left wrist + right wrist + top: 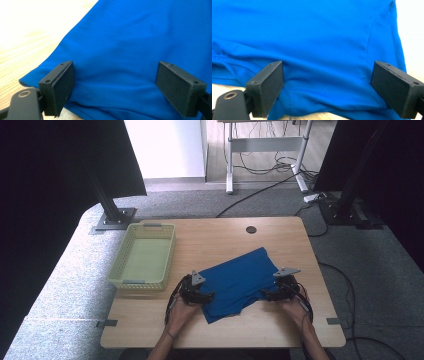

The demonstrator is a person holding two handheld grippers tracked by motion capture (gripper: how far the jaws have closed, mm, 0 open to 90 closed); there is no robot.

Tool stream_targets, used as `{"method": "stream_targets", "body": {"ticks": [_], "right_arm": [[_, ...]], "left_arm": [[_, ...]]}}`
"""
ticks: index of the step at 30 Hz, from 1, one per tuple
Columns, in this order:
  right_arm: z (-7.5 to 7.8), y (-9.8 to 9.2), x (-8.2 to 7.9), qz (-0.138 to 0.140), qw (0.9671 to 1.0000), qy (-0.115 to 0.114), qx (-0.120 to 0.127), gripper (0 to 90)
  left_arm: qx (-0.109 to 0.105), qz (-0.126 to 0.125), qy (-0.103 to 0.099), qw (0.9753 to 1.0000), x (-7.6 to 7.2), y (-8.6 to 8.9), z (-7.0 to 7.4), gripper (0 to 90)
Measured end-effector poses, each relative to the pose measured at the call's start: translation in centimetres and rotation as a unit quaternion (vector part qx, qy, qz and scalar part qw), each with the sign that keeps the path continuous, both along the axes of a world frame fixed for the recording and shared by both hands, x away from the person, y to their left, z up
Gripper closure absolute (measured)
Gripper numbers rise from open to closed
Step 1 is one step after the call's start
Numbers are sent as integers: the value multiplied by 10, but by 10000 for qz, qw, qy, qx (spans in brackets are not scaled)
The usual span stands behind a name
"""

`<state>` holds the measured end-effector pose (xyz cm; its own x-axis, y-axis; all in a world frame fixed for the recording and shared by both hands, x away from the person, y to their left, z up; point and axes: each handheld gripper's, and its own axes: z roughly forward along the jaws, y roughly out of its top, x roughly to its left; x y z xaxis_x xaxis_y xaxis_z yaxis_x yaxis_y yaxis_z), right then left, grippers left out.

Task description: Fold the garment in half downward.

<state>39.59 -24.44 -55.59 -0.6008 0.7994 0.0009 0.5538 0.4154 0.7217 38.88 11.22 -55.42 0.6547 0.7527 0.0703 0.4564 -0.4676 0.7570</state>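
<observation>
Blue, smooth knit fabric makes up the garment [239, 282] lying on my wooden counter [210, 240], just right of centre in the high view. It looks folded over, with one corner pointing toward the upper right of the frame and a ragged, layered edge at the lower left. In the right claw view I see a stitched seam curving down the upper right of the frame and a hemmed edge at the bottom, so I take it for a T-shirt, though no neckline shows.

My left claw [204, 296] sits at the cloth's lower left edge, and my right claw [267, 294] at its lower right edge. Both are spread wide: in each claw view the two black jaws stand far apart over the fabric with cloth lying between them, nothing pinched. Whether the jaw tips press on the cloth I cannot tell.

At centre left of the high view stands a pale yellow-green plastic basket [116, 270], apart from the garment.
</observation>
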Motion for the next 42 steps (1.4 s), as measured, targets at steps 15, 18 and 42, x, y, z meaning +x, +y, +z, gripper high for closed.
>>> {"method": "stream_targets", "body": {"ticks": [15, 18, 42], "right_arm": [[16, -19, -19, 100, 9991, -219, 356, 111], [16, -25, -24, 105, 9990, -226, 374, 111], [-7, -54, -43, 8, 9996, -32, 296, 98]], "left_arm": [[-319, 207, -77, 9992, -17, 33, 20, 153], [-331, 267, -58, 9991, -21, 41, 20, 153], [-15, 416, 187, 9990, -39, 66, -2, 129]]}}
